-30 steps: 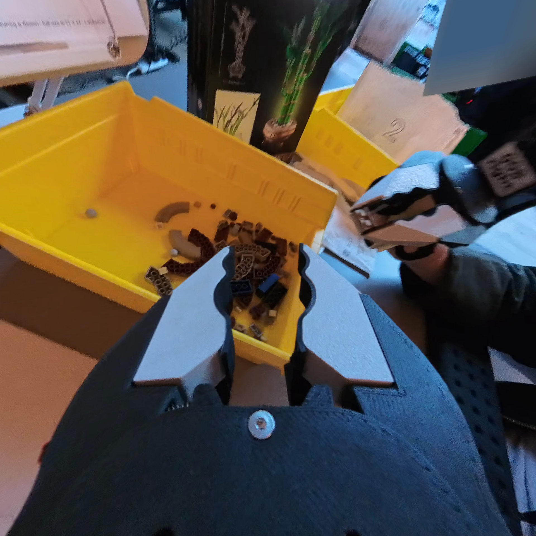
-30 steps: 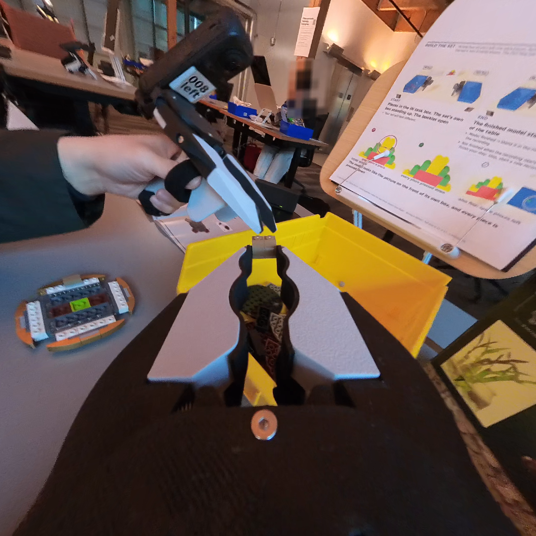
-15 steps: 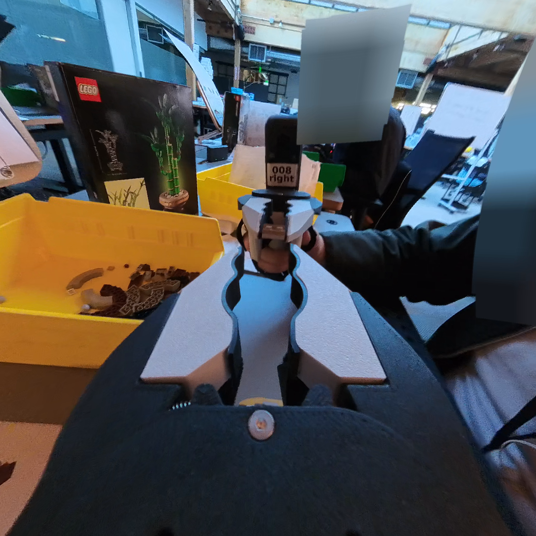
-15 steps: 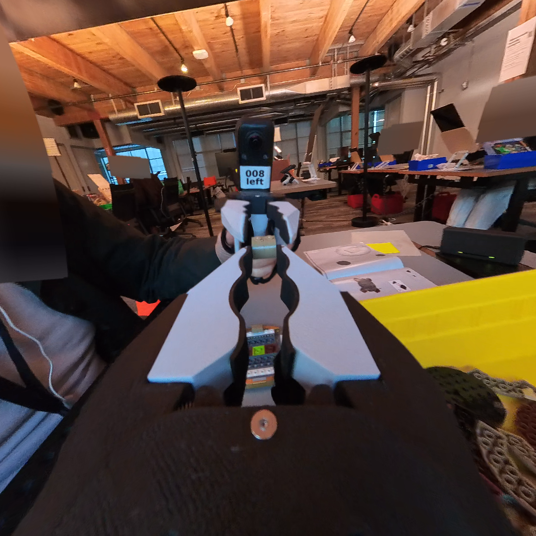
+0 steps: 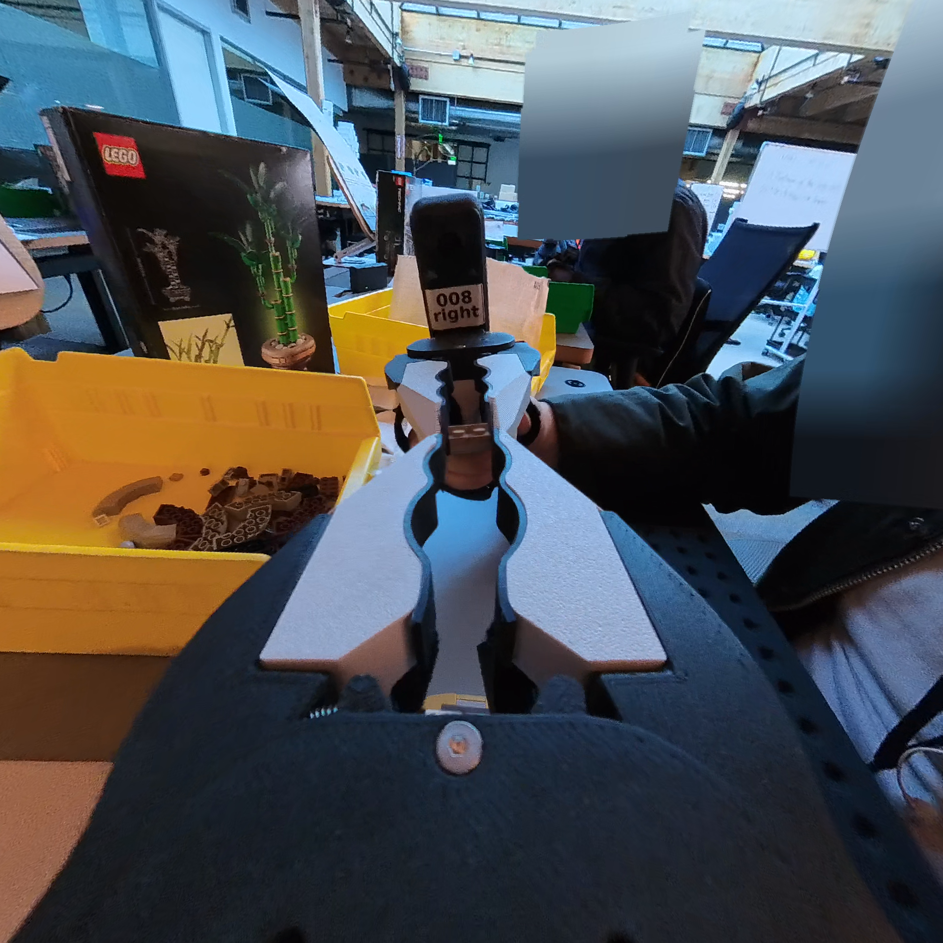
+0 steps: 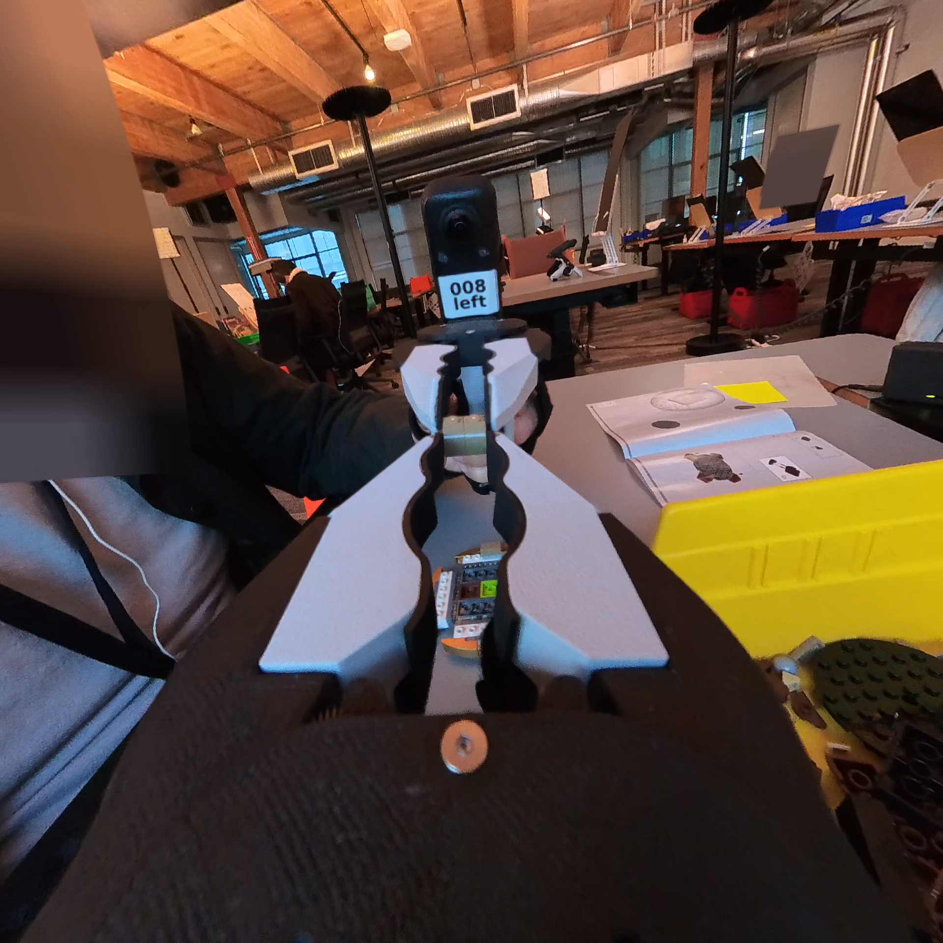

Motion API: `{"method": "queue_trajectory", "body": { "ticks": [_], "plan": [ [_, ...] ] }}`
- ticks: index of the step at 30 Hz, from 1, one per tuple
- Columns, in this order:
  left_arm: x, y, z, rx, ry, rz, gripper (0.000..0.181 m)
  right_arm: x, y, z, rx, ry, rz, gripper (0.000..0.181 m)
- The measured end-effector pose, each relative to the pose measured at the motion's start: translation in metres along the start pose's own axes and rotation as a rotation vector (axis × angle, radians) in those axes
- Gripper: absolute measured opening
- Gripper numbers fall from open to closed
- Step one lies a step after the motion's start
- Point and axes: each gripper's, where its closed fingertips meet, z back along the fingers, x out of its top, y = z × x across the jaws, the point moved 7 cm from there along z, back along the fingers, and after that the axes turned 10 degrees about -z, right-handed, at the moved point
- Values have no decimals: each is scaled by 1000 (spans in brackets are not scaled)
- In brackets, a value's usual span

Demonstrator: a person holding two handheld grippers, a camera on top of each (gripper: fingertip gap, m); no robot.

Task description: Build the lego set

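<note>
The right gripper (image 6: 464, 441) pinched a small tan brick (image 6: 463, 435) between its fingertips, raised above the grey table (image 6: 571, 454). Tip to tip with it, the left gripper (image 5: 465, 449) closed on the same tan piece; whether it gripped it I could not tell. Below, the half-built oval base (image 6: 467, 594) lay flat. Farther off stood the yellow bin (image 5: 178, 408) of dark bricks (image 5: 245, 515).

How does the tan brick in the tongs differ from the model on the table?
The tan brick is one plain piece; the part-built model joins many, white, grey, brown, lime and orange. The brick is pinched in the air by the right gripper; the model lies flat on the grey table. Both are lego.
</note>
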Motion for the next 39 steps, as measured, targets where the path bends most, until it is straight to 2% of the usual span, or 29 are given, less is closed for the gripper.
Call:
{"method": "queue_trajectory", "body": {
  "ticks": [4, 12, 18, 27, 29, 31, 33, 35, 37, 39],
  "plan": [
    [-5, 1, 0, -11, 65, -21, 14, -4, -3, 1, -26, 52, 15, 14],
    [-27, 2, -3, -81, 304, -28, 14, -26, -8, 1, -169, 339, 179, 18],
    [-41, -2, -5, -117, 441, -49, 15, -43, -11, -1, -164, 470, 159, 14],
    [-48, -4, -8, -126, 497, -29, 15, -51, -15, -6, -157, 505, 83, 14],
    [-47, -4, -8, -135, 465, -3, 15, -51, -14, -6, -149, 516, 77, 14],
    [-35, -2, -6, -149, 346, 56, 23, -41, -11, -5, -115, 441, 64, 14],
    [-20, 0, -2, -169, 203, 130, 43, -24, -4, -1, -36, 304, 21, 14],
    [-11, 3, 2, -176, 108, 148, 53, -4, 5, 8, 86, 131, -39, 14],
    [-11, 2, 3, -175, 85, 123, 53, 15, 14, 20, 229, -41, -101, 13],
    [-16, -1, 0, -180, 125, 102, 53, 28, 21, 32, 349, -167, -140, 13]
  ]
}}
